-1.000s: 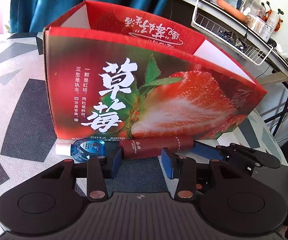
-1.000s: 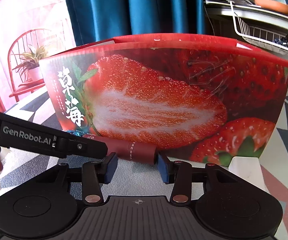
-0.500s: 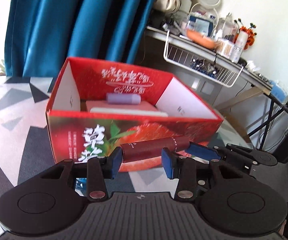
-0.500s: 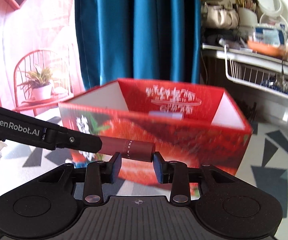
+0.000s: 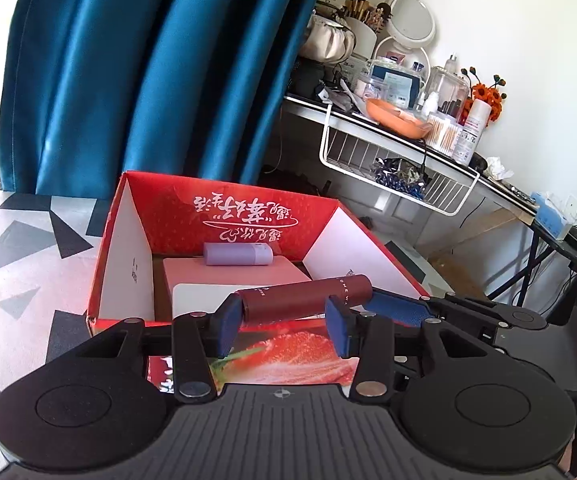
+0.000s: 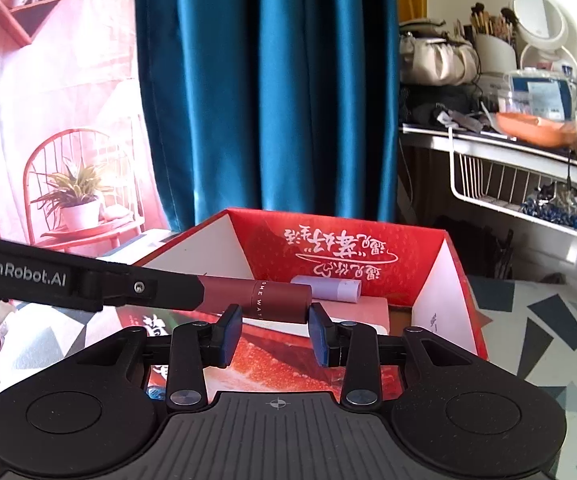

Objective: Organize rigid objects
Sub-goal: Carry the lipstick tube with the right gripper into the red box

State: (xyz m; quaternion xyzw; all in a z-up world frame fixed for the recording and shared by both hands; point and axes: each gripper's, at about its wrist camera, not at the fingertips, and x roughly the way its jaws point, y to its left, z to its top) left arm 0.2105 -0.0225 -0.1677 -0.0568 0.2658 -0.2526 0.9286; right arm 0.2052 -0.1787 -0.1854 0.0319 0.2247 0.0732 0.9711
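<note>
Lying crosswise in the air above the near rim of the red strawberry box [image 5: 224, 216], the dark red tube [image 5: 304, 298] is pinched from two sides: the left tool [image 5: 284, 322] clamps its blue pads on one stretch of it, and the right tool [image 6: 275, 330] clamps on the capped end. Inside the box, a lilac tube [image 5: 238, 254] rests on a pink carton [image 5: 232, 274] against the far wall, with a white carton [image 5: 200, 300] nearer. The box stands on a worktop [image 5: 20, 264] patterned in grey, black and white triangles. Behind hangs a teal curtain [image 6: 264, 88], and to the right a cluttered shelf [image 5: 400, 120] carries a wire basket [image 5: 404, 176].
</note>
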